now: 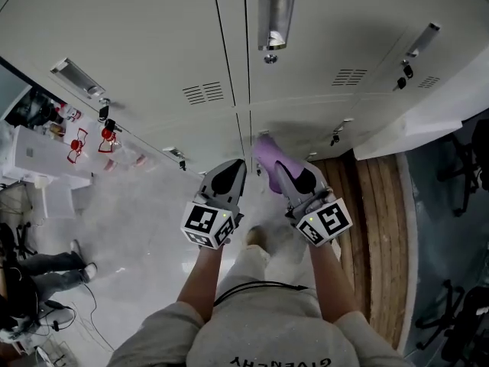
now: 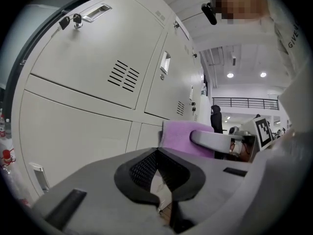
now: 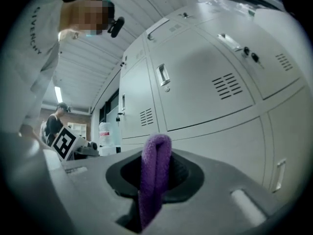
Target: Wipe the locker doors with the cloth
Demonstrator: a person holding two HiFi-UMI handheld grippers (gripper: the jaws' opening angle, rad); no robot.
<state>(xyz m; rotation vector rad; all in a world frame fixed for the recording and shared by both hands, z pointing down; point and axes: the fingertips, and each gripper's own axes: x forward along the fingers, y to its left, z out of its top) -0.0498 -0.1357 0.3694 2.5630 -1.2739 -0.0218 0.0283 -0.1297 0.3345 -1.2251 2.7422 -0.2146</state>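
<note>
Grey lockers [image 1: 153, 52] filled the background, all doors shut, with pale floor [image 1: 137, 212] below. Right gripper [image 1: 294, 176] was clamped on the folded purple cloth [image 1: 267, 157], a loop sticking out past the jaw tips, probably so the soft fold meets the metal first; it sat near the bottom edge of the lower doors, apparently not touching. Left gripper [image 1: 227, 178] was just beside it, jaws together on nothing, likely idle since wiping needs one tool.

The left gripper [image 1: 233, 171] and right gripper [image 1: 284, 176] are side by side before the locker doors [image 1: 153, 37]. The cloth [image 1: 266, 153] sits between the right gripper's jaws, nearest the doors. A wooden floor strip [image 1: 374, 220] lies to their right.
</note>
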